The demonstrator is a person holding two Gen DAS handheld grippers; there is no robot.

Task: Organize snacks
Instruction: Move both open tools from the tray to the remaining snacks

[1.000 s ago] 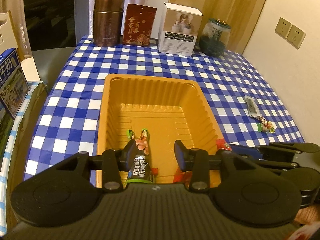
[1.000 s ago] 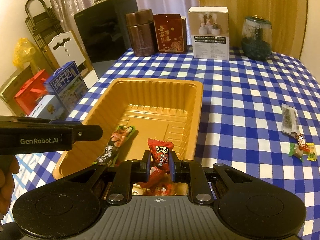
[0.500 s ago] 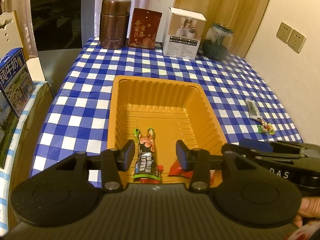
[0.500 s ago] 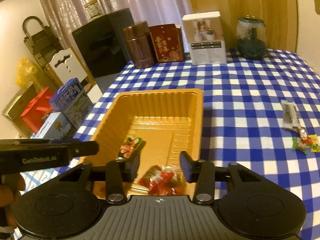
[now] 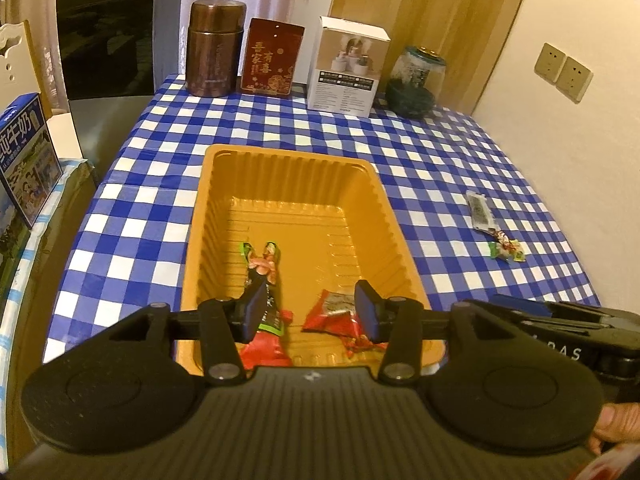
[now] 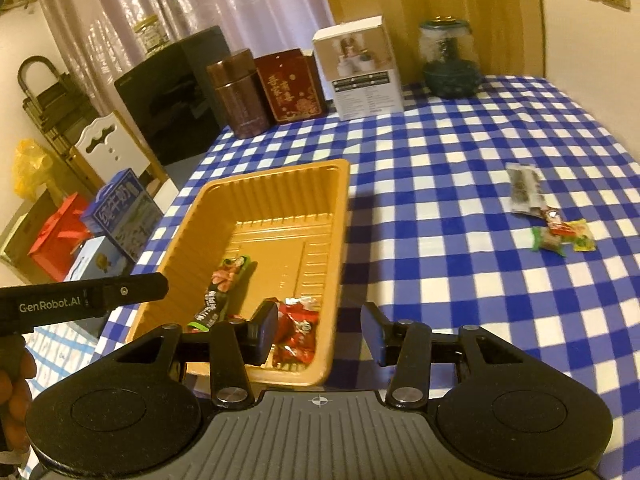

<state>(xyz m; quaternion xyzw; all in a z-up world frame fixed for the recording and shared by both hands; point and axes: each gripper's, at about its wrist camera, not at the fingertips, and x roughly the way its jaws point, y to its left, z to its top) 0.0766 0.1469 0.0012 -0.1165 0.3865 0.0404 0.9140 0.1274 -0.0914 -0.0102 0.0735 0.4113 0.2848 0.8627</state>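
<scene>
Both snacks have left the grippers since a second ago: the long dark packet (image 5: 262, 280) and the red packet (image 5: 340, 314) now lie loose on the floor of the orange tray (image 5: 288, 168), at its near end, the dark one to the left and the red one to its right. A second red wrapper (image 5: 264, 350) lies under the near end of the dark packet. Above them, the left gripper (image 5: 310, 310) has its jaws opening, with nothing pinched between the pads. Over the tray's near right corner, the right gripper (image 6: 320, 330) stands spread and empty, the red packet (image 6: 298, 334) lying below its left finger. Well apart on the blue checked tablecloth (image 6: 440, 200), to the right of the tray, three more snacks wait: a dark flat sachet (image 6: 524, 192) and, just beside it, two small candies (image 6: 560, 234) touching each other.
</scene>
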